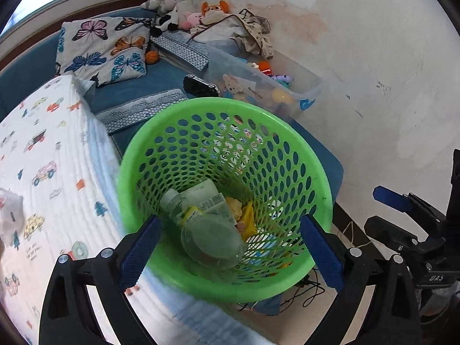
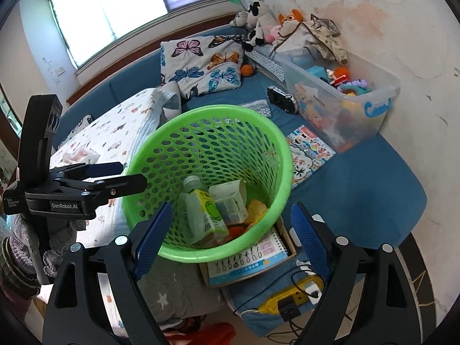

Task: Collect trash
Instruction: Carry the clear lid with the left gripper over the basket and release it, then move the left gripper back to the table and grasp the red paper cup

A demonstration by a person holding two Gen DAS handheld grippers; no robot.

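Showing only in right view: yellow power strip (image 2: 290, 297) beneath wide-open, empty right claw (image 2: 230, 238).

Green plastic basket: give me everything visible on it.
The round green perforated plastic basket has a smooth rolled rim and oval holes all over its wall. It stands roughly upright at the bed's edge beside the car-print quilt. Inside lie a clear plastic bottle, a crumpled carton and yellow scraps. Both grippers' open jaws frame it; contact unclear.

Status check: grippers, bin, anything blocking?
Left gripper and right gripper open, empty. Green basket on bed, holds bottle, carton. Nothing blocking.
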